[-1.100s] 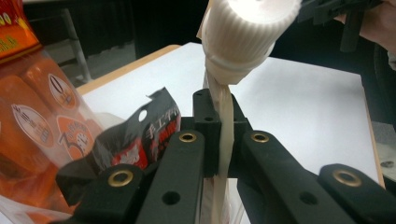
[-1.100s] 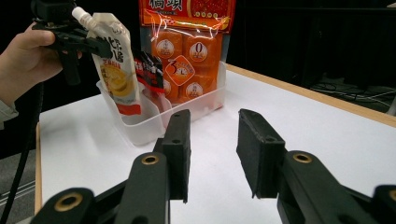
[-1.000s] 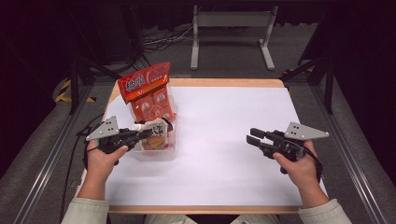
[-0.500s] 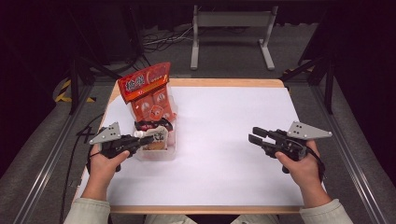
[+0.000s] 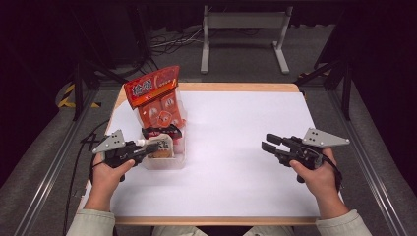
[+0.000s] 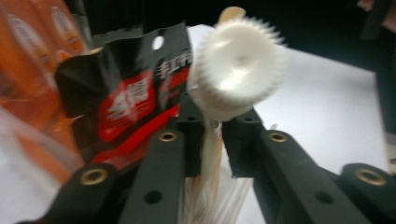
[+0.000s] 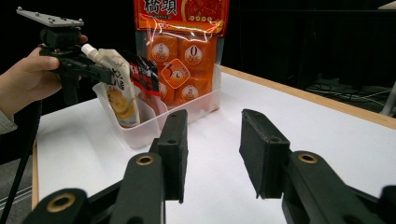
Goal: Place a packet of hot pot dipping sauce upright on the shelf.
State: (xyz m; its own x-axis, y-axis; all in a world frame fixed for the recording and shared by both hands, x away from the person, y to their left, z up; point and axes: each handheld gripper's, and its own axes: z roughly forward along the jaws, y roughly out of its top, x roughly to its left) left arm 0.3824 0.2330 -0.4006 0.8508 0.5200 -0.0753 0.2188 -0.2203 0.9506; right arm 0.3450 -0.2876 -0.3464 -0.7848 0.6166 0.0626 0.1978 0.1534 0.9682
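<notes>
A clear plastic bin [image 5: 173, 160] sits at the table's left and holds a tall orange snack bag [image 5: 157, 101], a black and red packet [image 5: 160, 132] and a white spouted pouch [image 5: 161, 147]. My left gripper [image 5: 152, 146] reaches in from the left at the pouch's neck. Its jaws have just been opening. In the left gripper view the neck stands between the pads [image 6: 189, 135] under the white ribbed cap [image 6: 238, 65], with a gap on one side. My right gripper [image 5: 269, 142] hovers open and empty at the table's right, pointing at the bin [image 7: 140, 133].
White paper [image 5: 236, 128] covers the wooden table. A metal stand [image 5: 243, 34] and cables lie on the floor behind the far edge. Rails run along both sides of the table.
The left gripper's jaws have parted slightly around the pouch's neck, and the left hand has drawn back a little. The right gripper has kept its place.
</notes>
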